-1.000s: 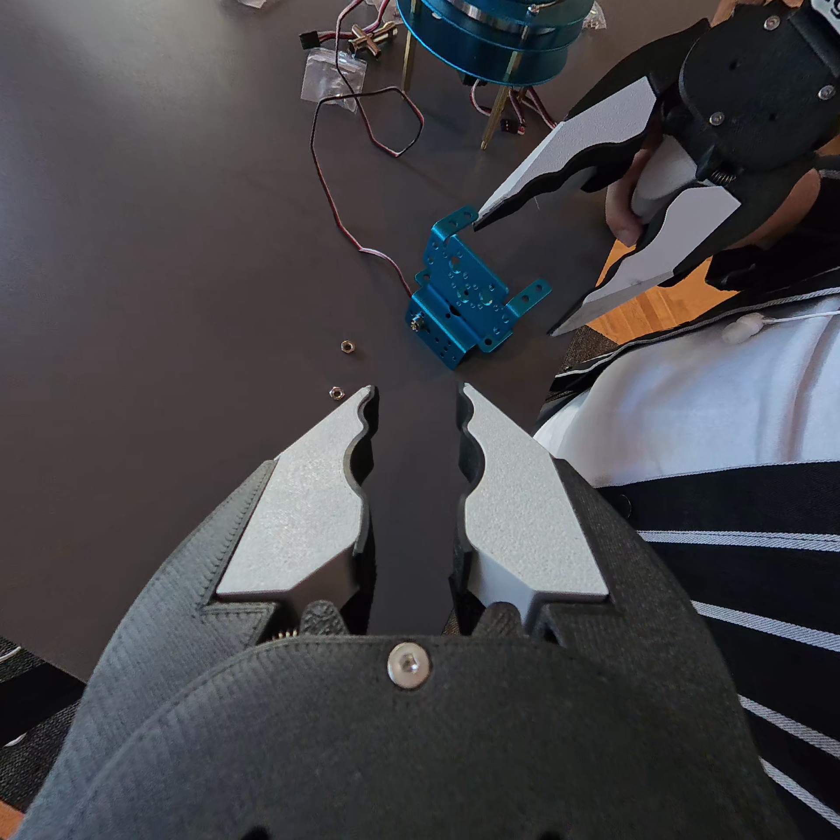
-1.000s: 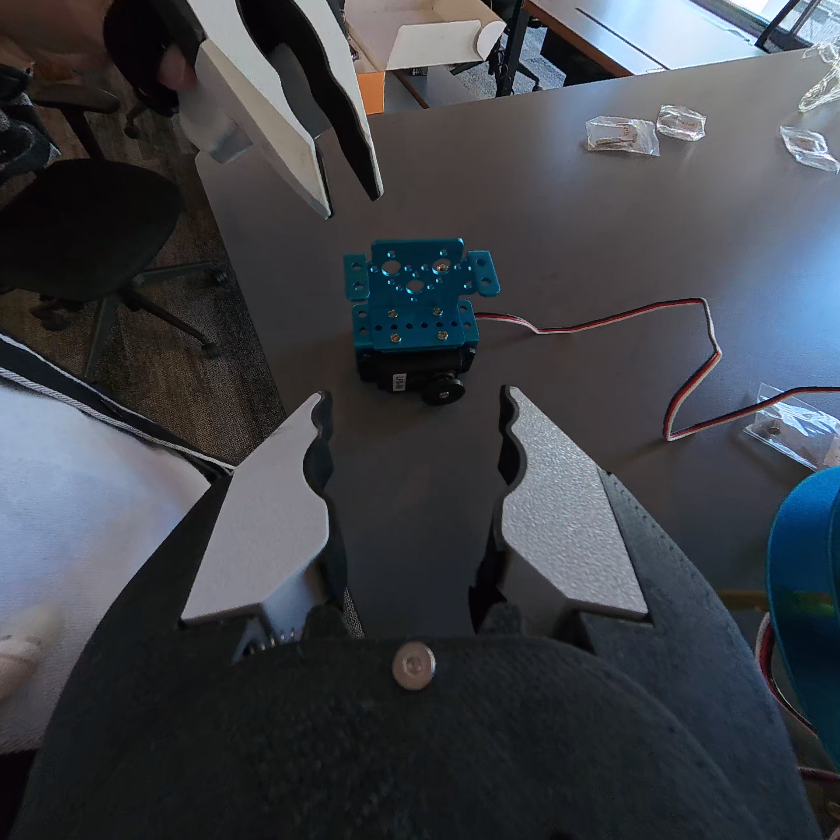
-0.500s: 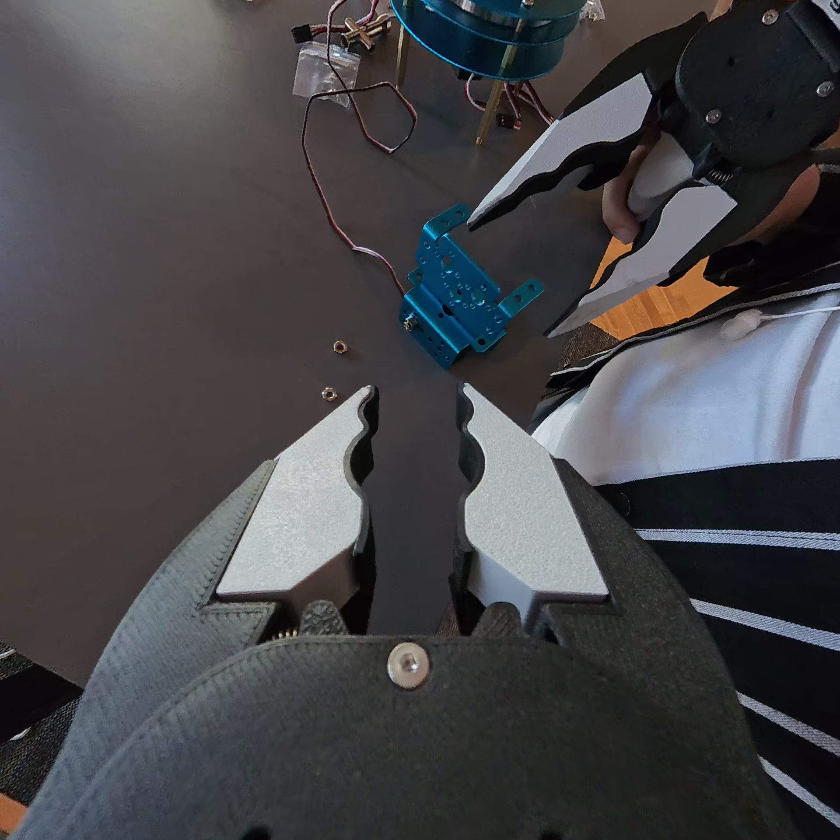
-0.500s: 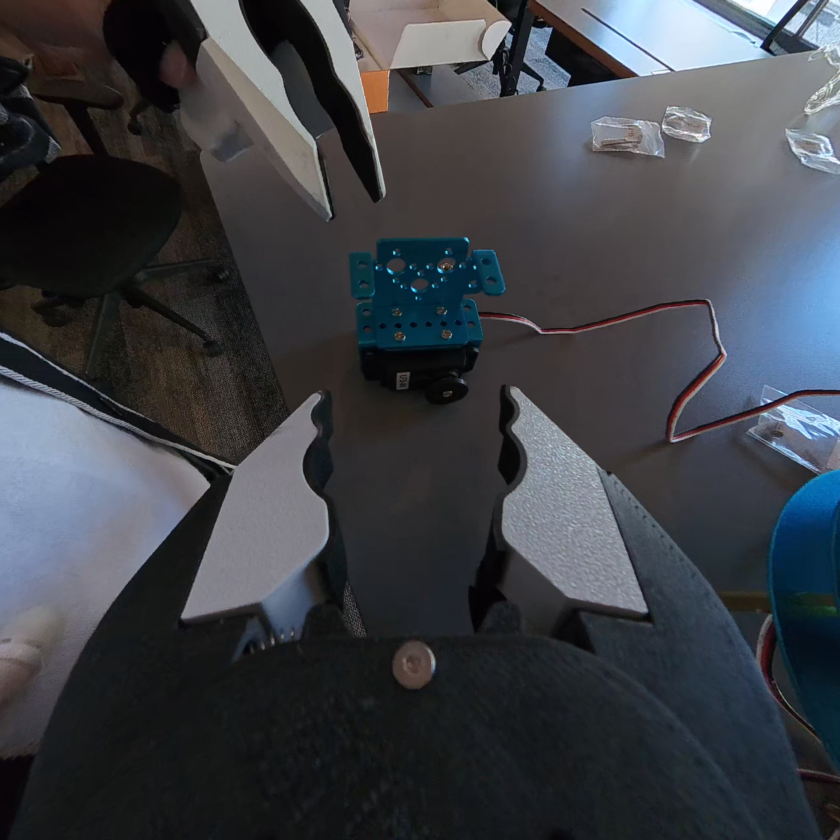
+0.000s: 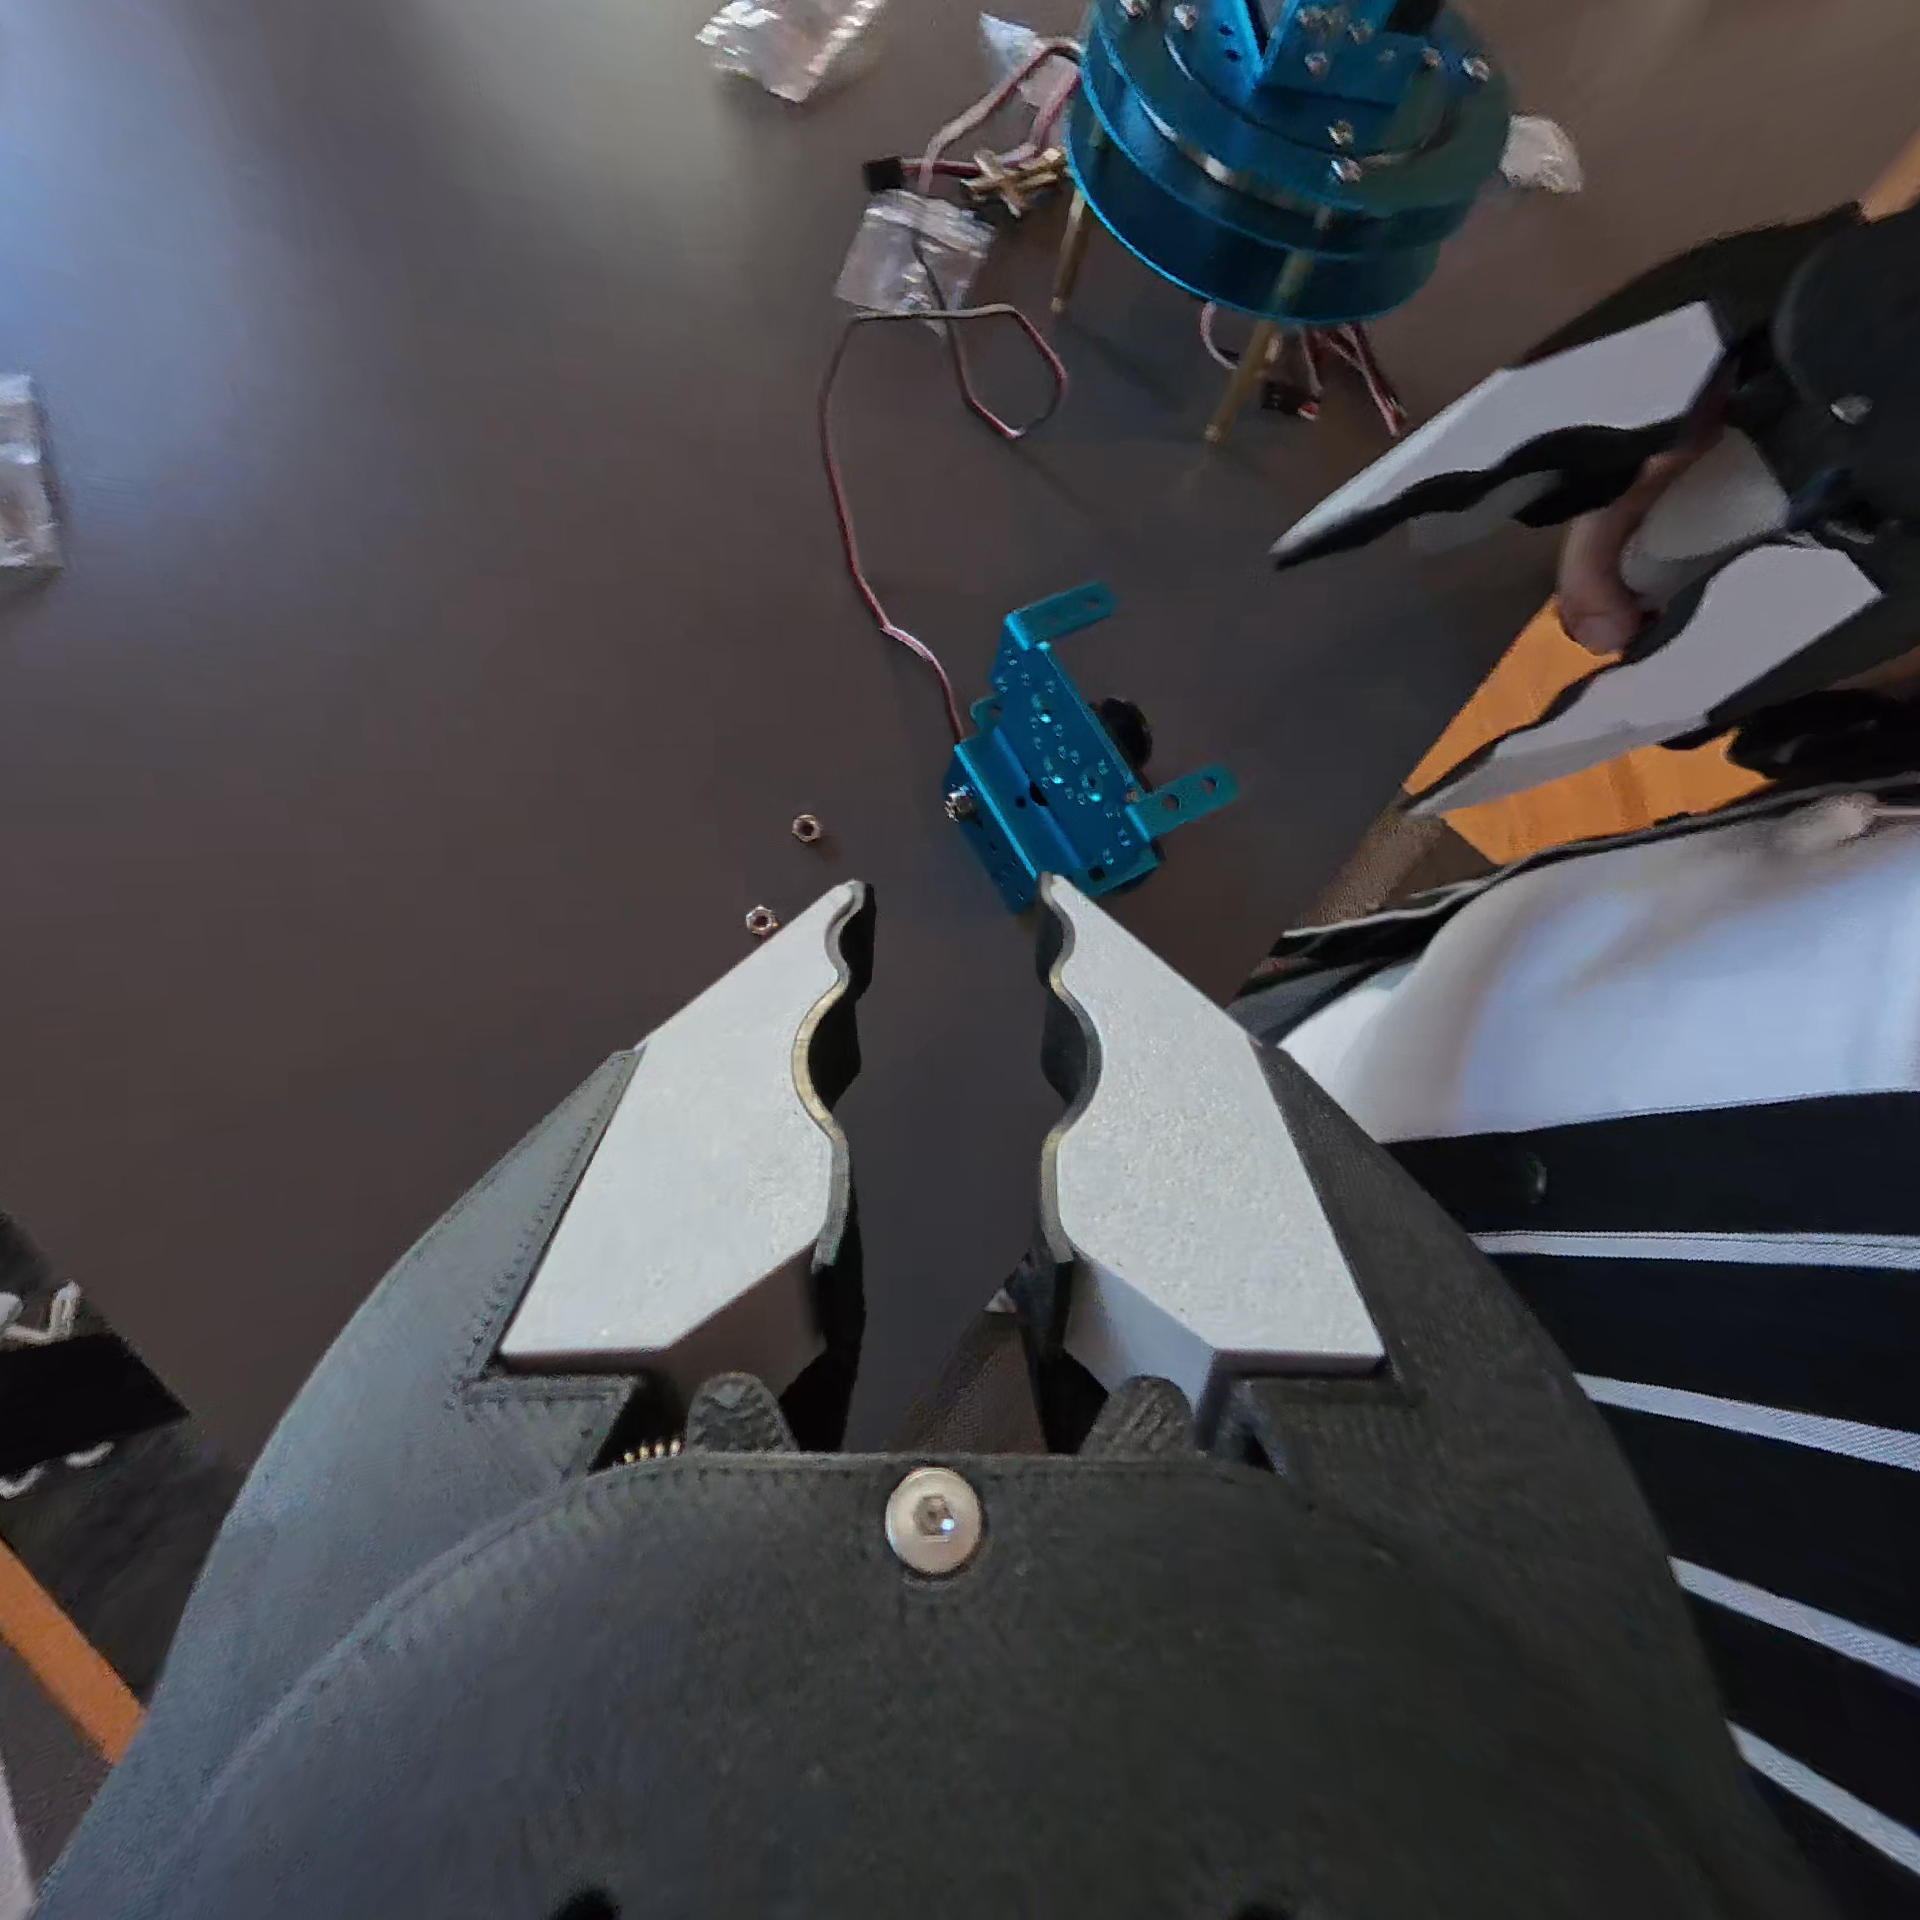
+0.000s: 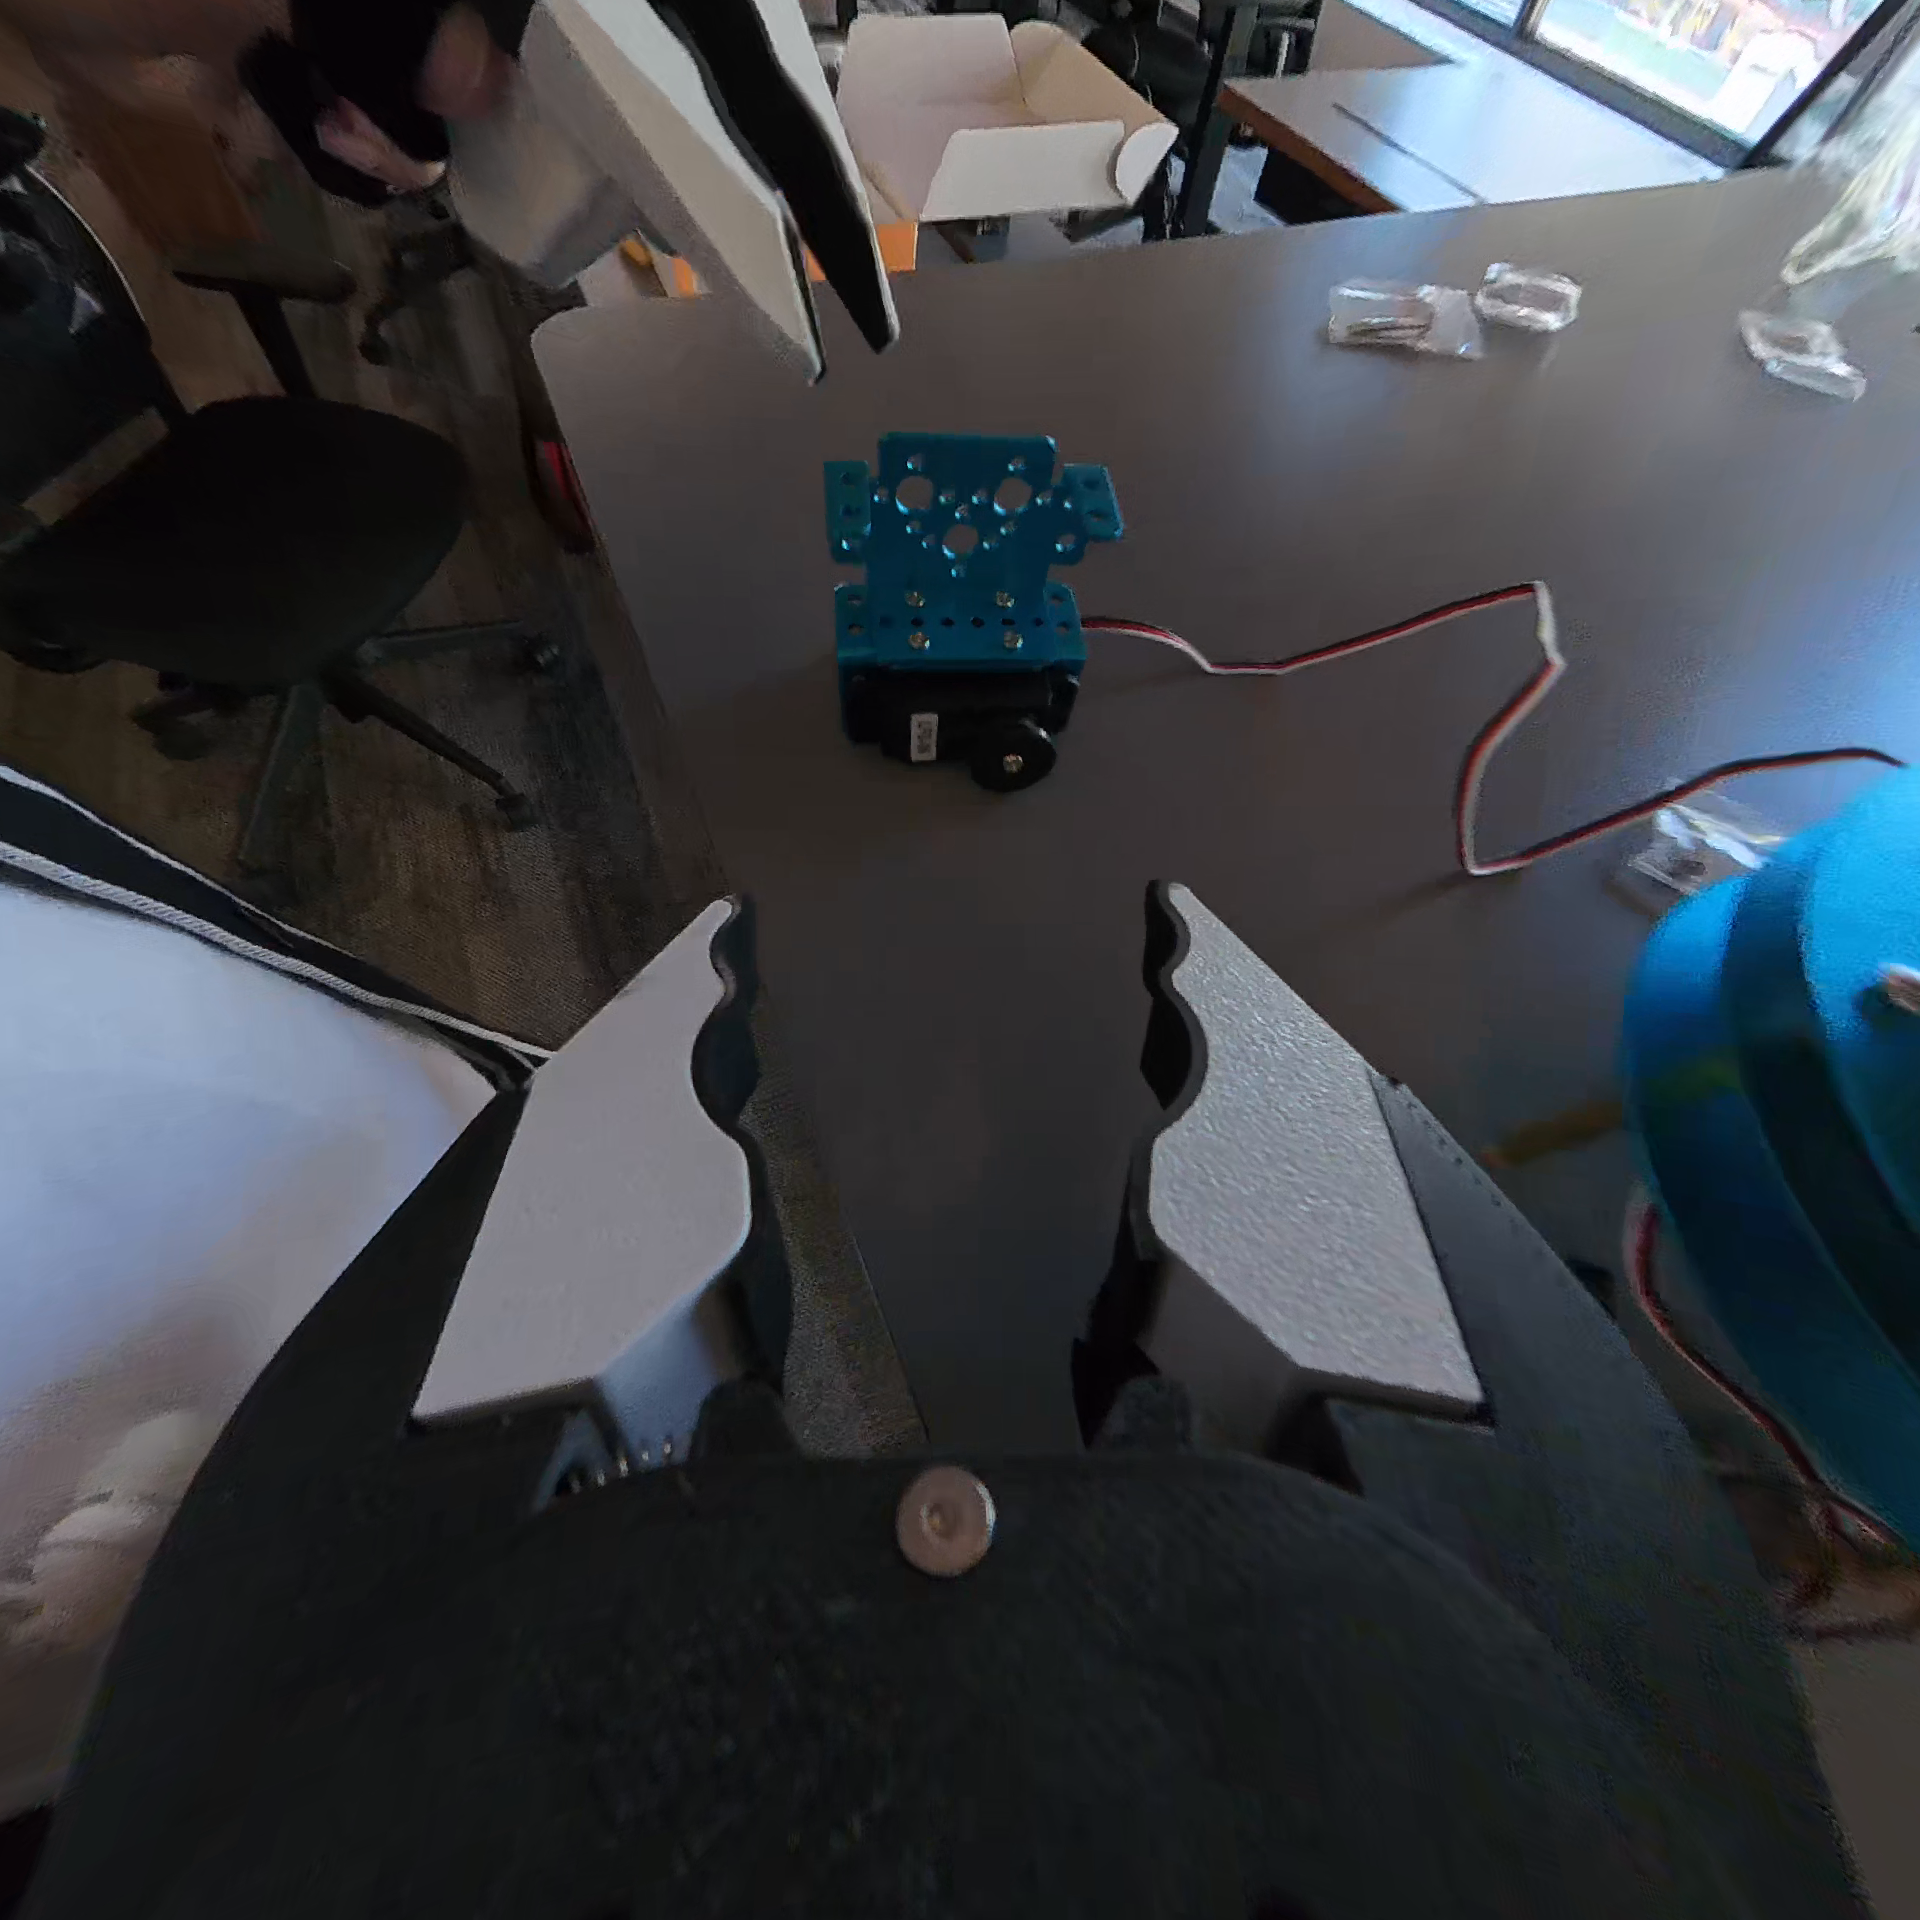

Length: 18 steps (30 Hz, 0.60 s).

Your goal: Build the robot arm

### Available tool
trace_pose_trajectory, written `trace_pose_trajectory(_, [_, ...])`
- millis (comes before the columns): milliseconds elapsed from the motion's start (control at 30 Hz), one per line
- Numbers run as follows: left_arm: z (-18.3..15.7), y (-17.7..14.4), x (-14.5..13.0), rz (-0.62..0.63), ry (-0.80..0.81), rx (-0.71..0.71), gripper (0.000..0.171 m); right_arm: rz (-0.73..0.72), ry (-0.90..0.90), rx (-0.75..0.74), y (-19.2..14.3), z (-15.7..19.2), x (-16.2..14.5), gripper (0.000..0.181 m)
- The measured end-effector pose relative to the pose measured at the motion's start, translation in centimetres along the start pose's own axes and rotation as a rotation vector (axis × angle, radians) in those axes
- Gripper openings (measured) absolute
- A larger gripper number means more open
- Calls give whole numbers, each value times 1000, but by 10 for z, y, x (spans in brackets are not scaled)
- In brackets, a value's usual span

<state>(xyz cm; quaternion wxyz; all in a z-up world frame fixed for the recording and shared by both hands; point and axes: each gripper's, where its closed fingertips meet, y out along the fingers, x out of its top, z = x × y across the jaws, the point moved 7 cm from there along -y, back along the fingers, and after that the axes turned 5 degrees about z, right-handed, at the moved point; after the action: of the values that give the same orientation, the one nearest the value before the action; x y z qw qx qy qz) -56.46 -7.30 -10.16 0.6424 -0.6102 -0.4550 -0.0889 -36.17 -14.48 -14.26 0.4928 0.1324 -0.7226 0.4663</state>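
A blue perforated metal bracket [image 5: 1060, 753] with a black servo bolted under it sits on the dark table near its edge; it also shows in the right wrist view [image 6: 961, 582]. A red, black and white wire [image 6: 1455, 686] runs from it. My left gripper [image 5: 954, 899] is open and empty, its fingertips just short of the bracket. My right gripper [image 6: 943, 909] is open wide and empty, a short way back from the servo. Each gripper shows in the other's view, the right [image 5: 1351, 665] and the left [image 6: 847, 358], both above the table.
Two small nuts [image 5: 805, 828] lie left of the bracket. A blue round stacked assembly [image 5: 1278, 177] on brass legs stands behind, with wires and small plastic bags [image 5: 909, 249] around it. More bags [image 6: 1403, 317] lie far off. The table edge, an office chair [image 6: 239, 540] and a person's torso are close. Left tips to right tips: about 12 centimetres.
Both grippers have drawn back from the bracket, which looks smaller and farther off now. Both stayed open. The bracket has not moved on the table.
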Motion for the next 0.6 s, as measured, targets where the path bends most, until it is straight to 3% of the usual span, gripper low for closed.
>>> trace_pose_trajectory(333, [-29,-30,17,-293,-351,152,30,-56,-57,-74,-104,-54,-59,67])
trace_pose_trajectory(600, [-73,-46,12,-319,-463,282,30,-102,-92,-21,-129,-73,-75,65])
